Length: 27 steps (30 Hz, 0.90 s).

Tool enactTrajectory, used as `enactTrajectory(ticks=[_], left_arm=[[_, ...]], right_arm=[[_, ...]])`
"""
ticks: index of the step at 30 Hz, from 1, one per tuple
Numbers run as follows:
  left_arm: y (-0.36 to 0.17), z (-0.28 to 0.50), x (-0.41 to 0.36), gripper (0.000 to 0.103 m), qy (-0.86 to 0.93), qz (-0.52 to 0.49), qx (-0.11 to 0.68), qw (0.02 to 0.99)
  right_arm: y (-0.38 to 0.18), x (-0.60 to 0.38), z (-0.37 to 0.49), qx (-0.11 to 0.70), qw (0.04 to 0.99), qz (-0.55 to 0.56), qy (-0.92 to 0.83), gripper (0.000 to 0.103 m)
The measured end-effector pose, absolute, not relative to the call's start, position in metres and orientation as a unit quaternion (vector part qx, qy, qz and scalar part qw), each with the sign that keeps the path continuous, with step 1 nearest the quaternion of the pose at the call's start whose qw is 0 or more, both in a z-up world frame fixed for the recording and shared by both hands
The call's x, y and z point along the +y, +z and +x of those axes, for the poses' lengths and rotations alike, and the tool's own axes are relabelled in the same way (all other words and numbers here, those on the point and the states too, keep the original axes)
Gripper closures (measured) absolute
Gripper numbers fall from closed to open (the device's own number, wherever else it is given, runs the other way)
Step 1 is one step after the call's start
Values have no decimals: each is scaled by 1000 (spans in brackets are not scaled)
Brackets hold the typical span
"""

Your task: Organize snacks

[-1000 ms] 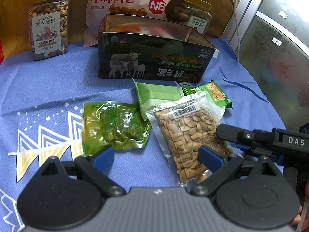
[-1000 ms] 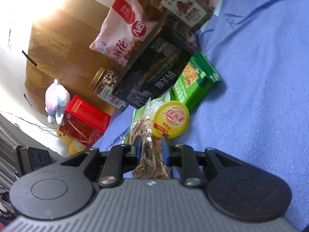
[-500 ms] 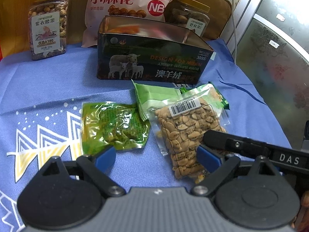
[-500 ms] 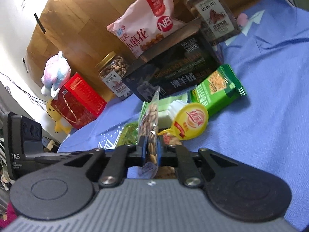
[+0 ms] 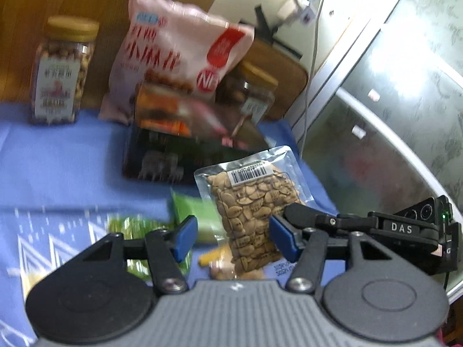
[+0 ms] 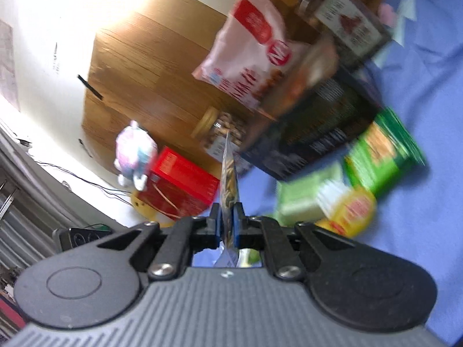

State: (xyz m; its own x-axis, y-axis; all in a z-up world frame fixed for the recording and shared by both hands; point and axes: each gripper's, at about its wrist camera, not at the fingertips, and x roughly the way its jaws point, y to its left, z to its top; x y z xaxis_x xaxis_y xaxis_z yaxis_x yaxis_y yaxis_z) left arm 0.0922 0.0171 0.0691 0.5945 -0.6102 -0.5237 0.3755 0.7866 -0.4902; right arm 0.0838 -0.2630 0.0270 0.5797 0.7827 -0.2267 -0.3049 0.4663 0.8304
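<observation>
My right gripper (image 6: 227, 227) is shut on a clear bag of seeds (image 6: 228, 179) and holds it edge-on above the blue cloth. In the left wrist view the same seed bag (image 5: 254, 202) hangs in the air, pinched by the right gripper (image 5: 289, 217) from the right. My left gripper (image 5: 231, 238) is open and empty, low over the cloth. The dark open tin (image 5: 179, 150) stands behind the bag. Green packets (image 6: 382, 150) and a yellow-lidded cup (image 6: 353, 211) lie on the cloth.
A pink snack bag (image 5: 179, 57) and two nut jars (image 5: 62, 72) stand behind the tin against a wooden panel. A red box (image 6: 179, 182) and a plush toy (image 6: 136, 150) sit at the left. A glass door (image 5: 390, 115) is at the right.
My right gripper has lifted the seed bag off the cloth and up toward the tin. My left gripper has tilted upward and stays open.
</observation>
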Motion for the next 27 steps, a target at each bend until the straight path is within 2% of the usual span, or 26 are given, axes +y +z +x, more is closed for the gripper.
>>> enactTrajectory(ticks=[8, 16, 19, 20, 22, 27], left_arm=[[114, 152, 2, 47, -258, -117, 307, 909], [94, 221, -28, 47, -224, -90, 321, 916], [78, 235, -40, 47, -213, -83, 336, 914], [74, 237, -41, 47, -212, -85, 341, 912], [69, 235, -41, 47, -213, -87, 346, 909], [73, 218, -29, 47, -213, -86, 339, 912]], right_arm=[[70, -252, 145, 257, 831, 352, 347, 92], [59, -254, 203, 241, 880, 294, 284, 91], [48, -256, 216, 251, 899, 261, 245, 82], [45, -258, 217, 252, 906, 250, 231, 69], [43, -261, 213, 235, 925, 223, 199, 50], [51, -280, 184, 181, 947, 210, 165, 50]])
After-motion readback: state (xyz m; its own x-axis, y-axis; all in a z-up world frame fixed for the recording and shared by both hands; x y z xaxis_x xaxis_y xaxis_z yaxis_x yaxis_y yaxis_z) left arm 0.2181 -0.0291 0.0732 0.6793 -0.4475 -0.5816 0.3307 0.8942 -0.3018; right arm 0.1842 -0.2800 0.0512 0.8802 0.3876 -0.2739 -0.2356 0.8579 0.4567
